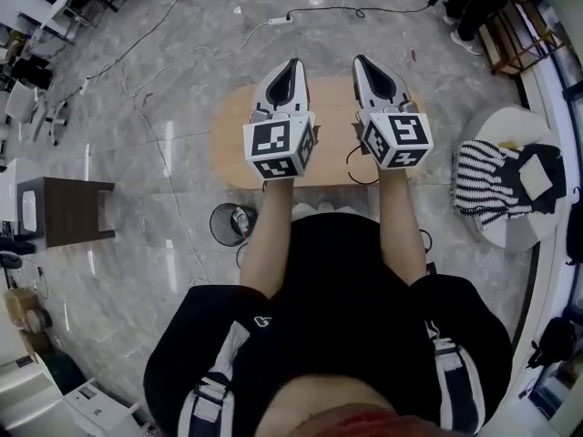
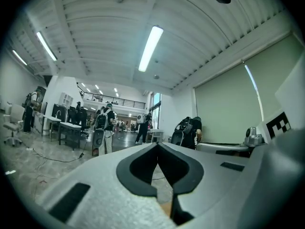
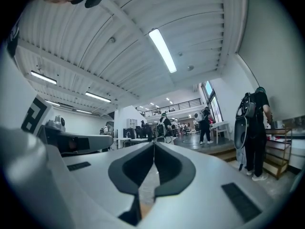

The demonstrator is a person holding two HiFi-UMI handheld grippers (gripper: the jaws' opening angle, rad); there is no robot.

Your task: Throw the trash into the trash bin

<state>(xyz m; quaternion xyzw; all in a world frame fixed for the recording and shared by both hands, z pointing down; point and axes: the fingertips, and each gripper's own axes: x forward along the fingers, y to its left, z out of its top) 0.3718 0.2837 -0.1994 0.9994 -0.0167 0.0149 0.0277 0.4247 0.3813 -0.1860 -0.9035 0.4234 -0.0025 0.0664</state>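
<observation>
Tally from overhead: one pair, the rest singles.
Two grippers, the left gripper point(image 1: 292, 63) and the right gripper point(image 1: 359, 60); one oval wooden table point(image 1: 233, 144) in the middle; one trash bin point(image 1: 221, 227) at its near left; one dark side table point(image 1: 68, 209) far left; one striped cloth point(image 1: 477, 177) on the right.

I see a wooden bench point(image 1: 232, 148) on the grey floor point(image 1: 137, 271). A small black bin point(image 1: 226, 223) stands on the floor beside it.
</observation>
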